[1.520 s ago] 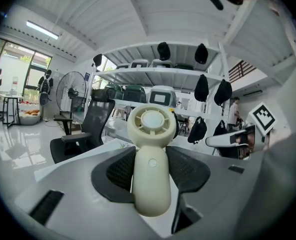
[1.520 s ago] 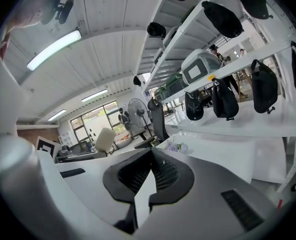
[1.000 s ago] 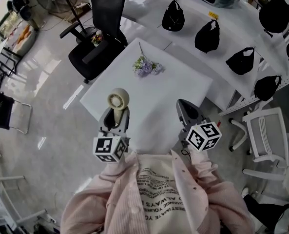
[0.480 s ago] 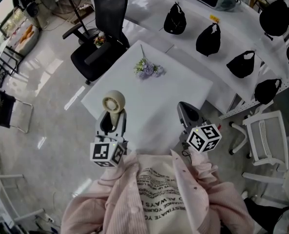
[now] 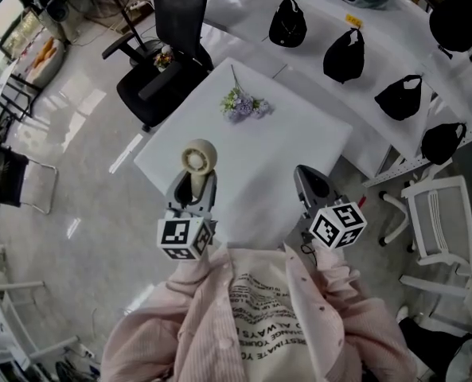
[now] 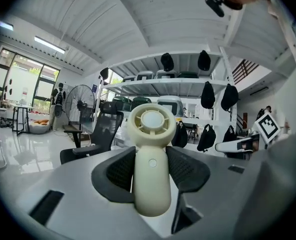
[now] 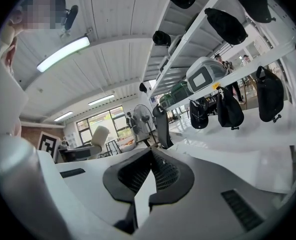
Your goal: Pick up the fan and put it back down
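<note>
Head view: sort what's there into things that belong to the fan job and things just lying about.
Job: fan; left gripper, jaws closed on the fan's handle; white table.

Lying about: flower sprig on the table; black office chair; black bags; right gripper, shut and empty.

- cream fan (image 5: pixel 196 159), all one tone
- white bench (image 5: pixel 299 134)
- lilac flowers (image 5: pixel 242 106), green stems
- black chair (image 5: pixel 168 62)
- black bags (image 5: pixel 344 54)
- pale pink top (image 5: pixel 220 325), fine stripes, dark print
</note>
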Tool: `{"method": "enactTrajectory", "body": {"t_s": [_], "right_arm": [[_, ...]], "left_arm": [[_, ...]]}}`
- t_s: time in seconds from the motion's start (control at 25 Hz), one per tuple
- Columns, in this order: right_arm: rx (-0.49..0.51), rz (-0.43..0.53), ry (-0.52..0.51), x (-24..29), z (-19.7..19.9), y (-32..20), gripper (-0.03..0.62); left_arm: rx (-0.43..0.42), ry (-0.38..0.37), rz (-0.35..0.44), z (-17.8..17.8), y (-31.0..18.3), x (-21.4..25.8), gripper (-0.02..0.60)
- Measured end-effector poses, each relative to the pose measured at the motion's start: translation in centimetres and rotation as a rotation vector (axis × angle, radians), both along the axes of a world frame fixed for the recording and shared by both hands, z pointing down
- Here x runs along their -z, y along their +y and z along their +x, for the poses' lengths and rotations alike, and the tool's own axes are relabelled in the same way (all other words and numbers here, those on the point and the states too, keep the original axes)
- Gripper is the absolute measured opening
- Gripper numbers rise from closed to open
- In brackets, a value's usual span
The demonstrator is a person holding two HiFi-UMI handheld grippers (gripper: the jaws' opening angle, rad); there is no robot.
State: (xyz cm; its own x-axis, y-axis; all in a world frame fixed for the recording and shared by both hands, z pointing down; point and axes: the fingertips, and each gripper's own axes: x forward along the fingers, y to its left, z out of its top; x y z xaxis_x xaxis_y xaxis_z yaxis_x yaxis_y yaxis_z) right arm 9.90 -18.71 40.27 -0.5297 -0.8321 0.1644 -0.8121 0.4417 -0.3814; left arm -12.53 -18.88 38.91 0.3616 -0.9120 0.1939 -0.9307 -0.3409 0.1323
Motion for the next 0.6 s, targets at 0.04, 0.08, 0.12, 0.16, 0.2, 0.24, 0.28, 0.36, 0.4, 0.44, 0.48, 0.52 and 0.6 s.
{"method": "enactTrajectory", "body": {"t_s": [0.04, 0.08, 0.12, 0.16, 0.2, 0.24, 0.28, 0.36, 0.4, 0.44, 0.48, 0.52, 0.6], "right_arm": [[0.000, -0.004, 0.000, -0.2, 0.1, 0.1, -0.002], [0.000, -0.009, 0.000, -0.3, 0.1, 0.1, -0.001], [0.000, -0.013, 0.001, -0.5, 0.2, 0.2, -0.002], [-0.001, -0.017, 0.002, -0.7, 0.3, 0.2, -0.002], [-0.003, -0.022, 0.002, -0.9, 0.4, 0.3, 0.000], [-0.005, -0.027, 0.001, -1.1, 0.5, 0.4, -0.001], [-0.006, -0.032, 0.001, -1.3, 0.7, 0.5, -0.002], [-0.008, -0.041, 0.001, -1.7, 0.8, 0.5, -0.002], [-0.009, -0.045, 0.001, -1.9, 0.9, 0.4, 0.000], [-0.010, -0.052, 0.001, -2.2, 1.0, 0.5, -0.001], [-0.011, -0.060, 0.000, -2.5, 1.0, 0.6, -0.002], [-0.012, -0.068, -0.001, -2.8, 1.0, 0.6, -0.001], [-0.012, -0.081, -0.003, -3.2, 1.1, 0.7, -0.002]], "left_arm": [[-0.005, -0.003, -0.009, 0.2, -0.2, -0.4, 0.183], [-0.009, -0.004, -0.018, 0.5, -0.4, -0.7, 0.183], [-0.014, -0.006, -0.026, 0.7, -0.6, -1.1, 0.183], [-0.019, -0.009, -0.035, 1.0, -0.8, -1.5, 0.183], [-0.024, -0.013, -0.045, 1.2, -1.0, -2.0, 0.183], [-0.028, -0.017, -0.056, 1.5, -1.1, -2.5, 0.183], [-0.032, -0.020, -0.068, 1.7, -1.2, -3.0, 0.183], [-0.039, -0.022, -0.089, 2.1, -1.6, -3.9, 0.183], [-0.043, -0.022, -0.101, 2.3, -1.8, -4.5, 0.183], [-0.048, -0.022, -0.115, 2.5, -1.9, -5.0, 0.183], [-0.053, -0.023, -0.130, 2.7, -2.0, -5.7, 0.183], [-0.060, -0.024, -0.146, 3.0, -2.0, -6.4, 0.183], [-0.076, -0.036, -0.178, 3.6, -2.3, -7.7, 0.183]]}}
